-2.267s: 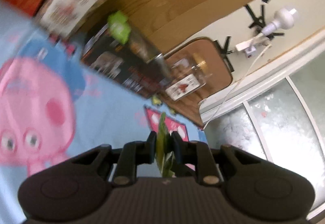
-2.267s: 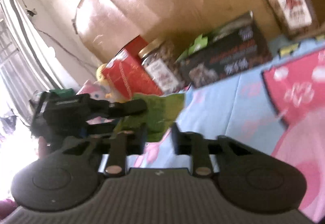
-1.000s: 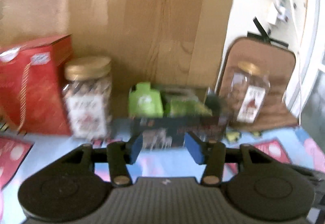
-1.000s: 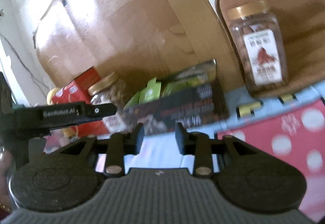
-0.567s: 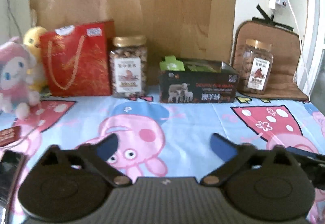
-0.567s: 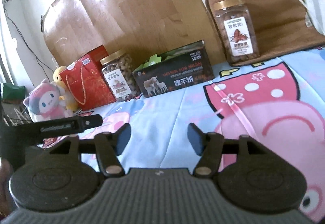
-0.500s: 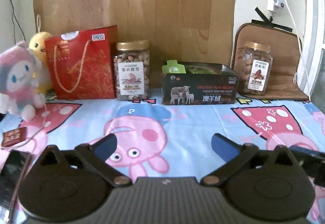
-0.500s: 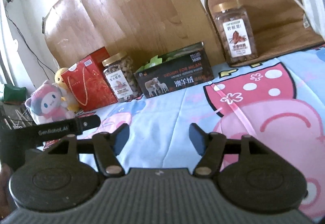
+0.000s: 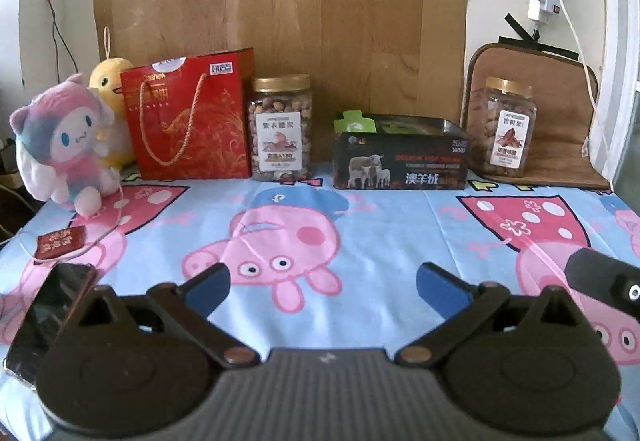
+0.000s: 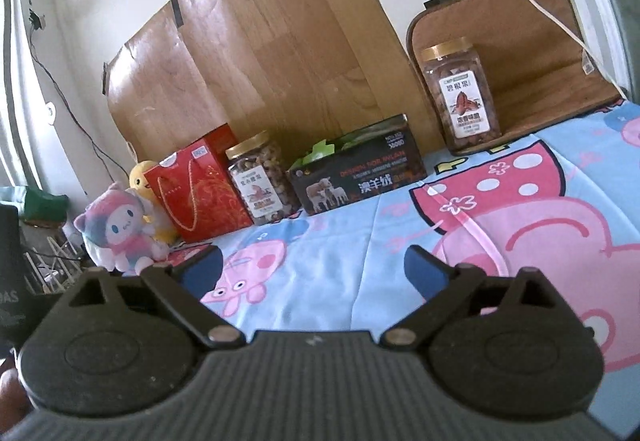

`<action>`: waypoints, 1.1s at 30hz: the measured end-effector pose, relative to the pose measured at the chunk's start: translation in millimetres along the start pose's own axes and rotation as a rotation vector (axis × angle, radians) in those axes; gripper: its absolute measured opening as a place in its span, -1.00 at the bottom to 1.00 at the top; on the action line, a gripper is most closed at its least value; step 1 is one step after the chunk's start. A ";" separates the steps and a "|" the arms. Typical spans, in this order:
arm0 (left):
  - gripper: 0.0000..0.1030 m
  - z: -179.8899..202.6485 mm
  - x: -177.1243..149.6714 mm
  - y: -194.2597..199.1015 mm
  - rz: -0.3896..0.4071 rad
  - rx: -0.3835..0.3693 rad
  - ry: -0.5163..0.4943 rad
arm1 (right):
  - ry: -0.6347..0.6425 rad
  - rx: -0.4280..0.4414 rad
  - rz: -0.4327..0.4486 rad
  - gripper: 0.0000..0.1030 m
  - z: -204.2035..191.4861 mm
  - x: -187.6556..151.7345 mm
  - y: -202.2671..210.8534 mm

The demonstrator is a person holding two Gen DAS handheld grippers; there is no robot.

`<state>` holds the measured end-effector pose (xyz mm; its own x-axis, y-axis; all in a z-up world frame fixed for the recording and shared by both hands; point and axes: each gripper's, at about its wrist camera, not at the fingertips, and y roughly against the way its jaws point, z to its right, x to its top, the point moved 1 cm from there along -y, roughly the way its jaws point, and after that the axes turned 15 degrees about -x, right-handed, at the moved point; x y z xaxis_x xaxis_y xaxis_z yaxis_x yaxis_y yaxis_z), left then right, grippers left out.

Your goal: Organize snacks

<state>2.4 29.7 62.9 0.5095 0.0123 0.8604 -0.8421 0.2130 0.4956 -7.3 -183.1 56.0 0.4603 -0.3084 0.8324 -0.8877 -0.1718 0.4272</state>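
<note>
A black box [image 9: 400, 165] with sheep on its front stands at the back of the table, with green snack packets [image 9: 354, 122] sticking up inside it. It also shows in the right wrist view [image 10: 356, 177], with the packets [image 10: 320, 150] in it. My left gripper [image 9: 322, 285] is wide open and empty, low over the tablecloth, well in front of the box. My right gripper [image 10: 312, 265] is wide open and empty, also back from the box.
A nut jar [image 9: 280, 127] and a red gift bag [image 9: 188, 117] stand left of the box. A second jar [image 9: 506, 133] stands right on a brown mat. Plush toys [image 9: 64, 141] sit far left. A phone [image 9: 44, 317] lies at the near left edge.
My left gripper held a green packet, then let it go at the box. Both grippers have drawn back from the box and opened wide.
</note>
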 end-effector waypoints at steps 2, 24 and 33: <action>1.00 2.1 -0.5 2.0 0.001 -0.003 -0.003 | 0.007 0.002 0.004 0.93 -1.8 0.1 2.0; 1.00 2.3 -11.7 -19.7 -0.098 0.002 0.018 | -0.001 -0.012 -0.080 1.00 2.3 -8.8 -9.5; 1.00 2.1 -14.4 -26.8 -0.109 0.023 0.006 | -0.003 -0.013 -0.122 1.00 3.7 -12.5 -17.8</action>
<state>17.2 21.8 37.4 0.5996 -0.0038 0.8003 -0.7851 0.1912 0.5891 2.8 -179.7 36.7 0.5652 -0.2888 0.7728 -0.8250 -0.1961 0.5301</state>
